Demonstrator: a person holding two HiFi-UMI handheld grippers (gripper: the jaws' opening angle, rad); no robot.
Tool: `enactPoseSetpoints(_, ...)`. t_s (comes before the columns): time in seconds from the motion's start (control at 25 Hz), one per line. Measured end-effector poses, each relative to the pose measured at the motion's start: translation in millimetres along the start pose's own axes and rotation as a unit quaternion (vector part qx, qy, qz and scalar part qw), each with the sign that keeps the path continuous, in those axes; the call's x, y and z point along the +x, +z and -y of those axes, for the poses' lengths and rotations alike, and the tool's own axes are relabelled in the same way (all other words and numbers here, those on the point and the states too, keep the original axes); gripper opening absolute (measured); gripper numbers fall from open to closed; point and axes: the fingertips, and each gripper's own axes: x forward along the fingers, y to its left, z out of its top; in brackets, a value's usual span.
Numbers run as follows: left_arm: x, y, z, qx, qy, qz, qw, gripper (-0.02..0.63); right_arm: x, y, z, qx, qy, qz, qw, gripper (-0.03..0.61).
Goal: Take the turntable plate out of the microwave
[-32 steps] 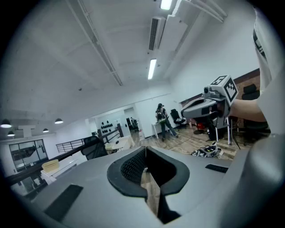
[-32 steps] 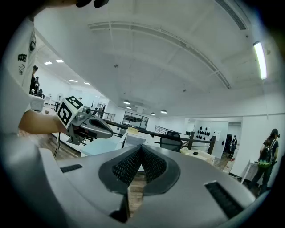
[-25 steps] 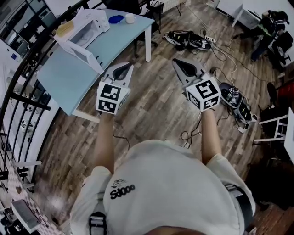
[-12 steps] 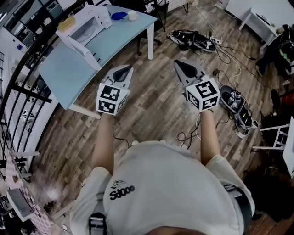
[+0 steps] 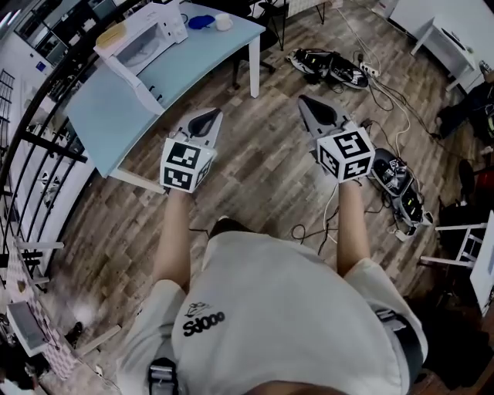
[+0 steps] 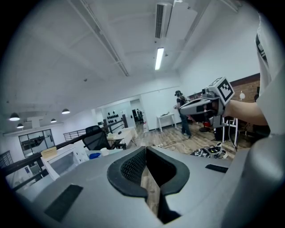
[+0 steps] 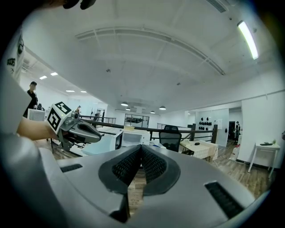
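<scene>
The person stands on a brown wood-plank floor (image 5: 262, 170) with both arms stretched forward. The left tool (image 5: 207, 119) and the right tool (image 5: 310, 106) are side by side over bare floor, each with its black-and-white marker cube facing up.

In the left gripper view, the left tool's (image 6: 144, 153) ribbed black pads are pressed together at the tips and nothing is between them. The right gripper view shows the right tool (image 7: 141, 153) the same way, with its pads meeting and empty.

The boxy white microwave (image 5: 143, 38) sits at the far end of a light-blue rectangular table (image 5: 108, 123), ahead and to the person's left, well apart from both tools. Its door is swung open toward the table's near edge. The turntable plate cannot be made out in any view, because the oven's inside is too small to read.

Beyond the microwave, a small blue object (image 5: 201, 21) and a white cup (image 5: 224, 21) sit on the table. Black cables and gear (image 5: 332, 65) lie on the floor to the right.
</scene>
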Motion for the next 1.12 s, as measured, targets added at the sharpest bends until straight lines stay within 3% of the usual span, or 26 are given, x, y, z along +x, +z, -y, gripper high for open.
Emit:
enactPoseSetpoints(0.2, 20, -3, -23, 0.01, 0.021, -0.009, 0.9997, 0.018, 20, -4, 17, 0.002, -0.002, -0.002, 1.0, 0.006)
enactPoseSetpoints(0.36, 57, -7, -50, 0.002, 0.009, -0.001, 1.0, 0.018, 52, -7, 43, 0.005, -0.023, 0.003, 1.0, 0.006)
enactPoseSetpoints(0.52, 98, -16, -97, -0.003, 0.009, 0.007, 0.9999, 0.02, 91, 1, 69, 0.018, -0.041, 0.013, 0.999, 0.006)
enactPoseSetpoints(0.64, 138, -12, -132, -0.007, -0.001, 0.017, 0.9998, 0.018, 130, 0, 91, 0.014, -0.049, -0.009, 0.999, 0.006)
enactPoseSetpoints(0.8, 178, -5, -183, -0.016, -0.009, 0.025, 0.9995, 0.018, 193, 11, 112, 0.017, -0.033, -0.021, 0.999, 0.006)
enactPoseSetpoints(1.12, 217, -30, -302, -0.079, 0.053, 0.027, 0.9951, 0.018, 330, 17, 123, 0.035, 0.019, -0.033, 0.999, 0.006)
